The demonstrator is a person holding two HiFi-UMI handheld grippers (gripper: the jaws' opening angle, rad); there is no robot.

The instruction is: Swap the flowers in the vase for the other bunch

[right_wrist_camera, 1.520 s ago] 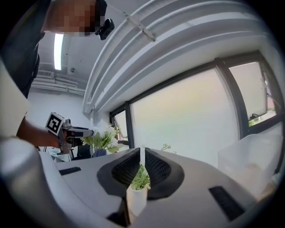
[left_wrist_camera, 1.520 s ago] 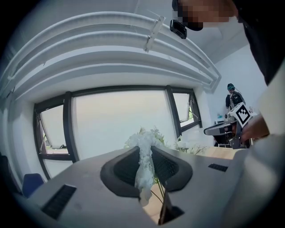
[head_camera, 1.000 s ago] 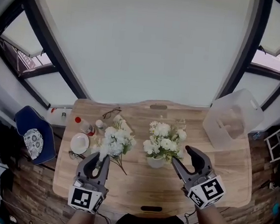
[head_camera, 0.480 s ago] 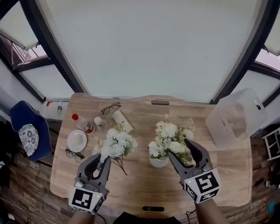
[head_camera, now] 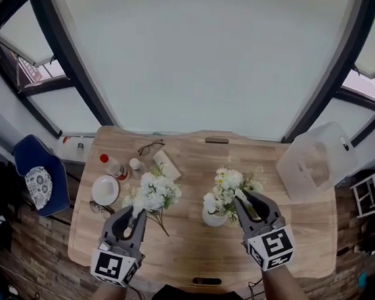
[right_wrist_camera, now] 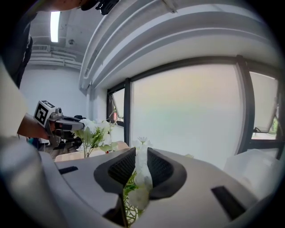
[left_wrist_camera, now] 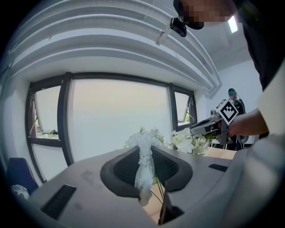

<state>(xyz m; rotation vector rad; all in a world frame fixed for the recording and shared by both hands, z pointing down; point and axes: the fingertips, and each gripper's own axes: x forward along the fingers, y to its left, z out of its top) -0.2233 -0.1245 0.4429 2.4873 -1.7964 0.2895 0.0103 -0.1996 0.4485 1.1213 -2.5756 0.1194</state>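
Right gripper [head_camera: 243, 202] reaches into the flowers in the vase [head_camera: 228, 183], its jaws closing on them. A white bloom and green stems fill the narrow gap between the pads. The vase [head_camera: 212, 218] stands right of the table's [head_camera: 184, 252] middle, nearer the front edge than the back. Left gripper [head_camera: 132, 214] is pinching a white sprig of the other bunch [head_camera: 157, 190], left of the middle and well apart from the vase.

The step in hand looks to be taking hold of the old flowers to lift them out. It would go best with a hold low on the gathered stems rather than on soft blooms, which could tear or slip. A straight upward pull should keep the small vase from tipping or dragging along. The other bunch is best kept aside until the vase is free.

Only the head view shows the vase itself and where both bunches sit on the table. The right gripper view hides the vase below its jaws but shows the bloom between the pads. The left gripper view shows the pinched sprig plainly, and the right gripper at the vase flowers beyond. No view settles whether the other bunch rests on the table or hangs lifted.
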